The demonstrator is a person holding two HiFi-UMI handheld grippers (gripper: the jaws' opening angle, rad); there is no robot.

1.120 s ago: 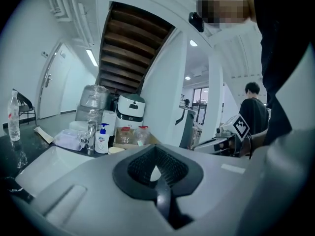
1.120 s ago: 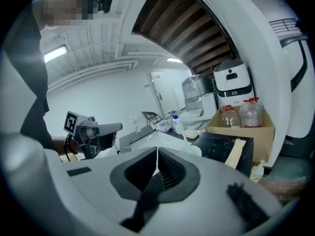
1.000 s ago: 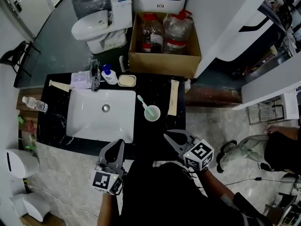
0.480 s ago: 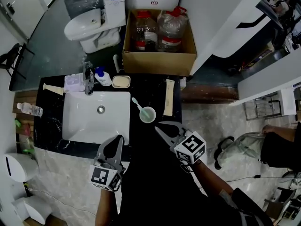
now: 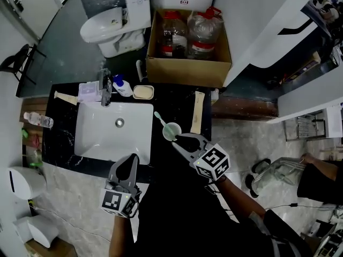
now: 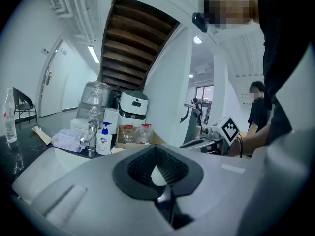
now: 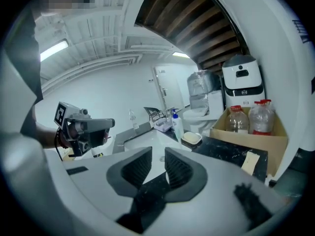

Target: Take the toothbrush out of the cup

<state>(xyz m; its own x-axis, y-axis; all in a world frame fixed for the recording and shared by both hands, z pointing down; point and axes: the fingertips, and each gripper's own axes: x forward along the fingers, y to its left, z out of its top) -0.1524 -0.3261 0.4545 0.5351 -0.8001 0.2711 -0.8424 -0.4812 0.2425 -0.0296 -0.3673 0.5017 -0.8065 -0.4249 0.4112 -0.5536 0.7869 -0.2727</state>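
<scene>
Right gripper [image 5: 184, 141]: fingers [image 7: 134, 167] set narrow, slim gap, nothing between them. In the head view the tips sit just beside the near rim of the pale green round cup [image 5: 172, 131], not on anything yet.

Mint-green plastic toothbrush [image 5: 161, 119] is in the cup, leaning up-left toward the white rectangular sink [image 5: 96, 138], head clear of the rim. Cup stands on the black marble desk [image 5: 179, 103], just right of the sink.

Left gripper [image 5: 130, 164]: fingers [image 6: 141, 167] closed at the tips, empty, near the desk's front edge, well apart from the cup.

Risks as I read it:
- My right gripper view doesn't show the cup at all, so I'm aligning off the head view only.
- A gap that tight could clip the handle instead of straddling it.
- The tips could knock the rim and tip or slide the cup.
- Nothing braces the cup, so it may lift with the brush.
</scene>
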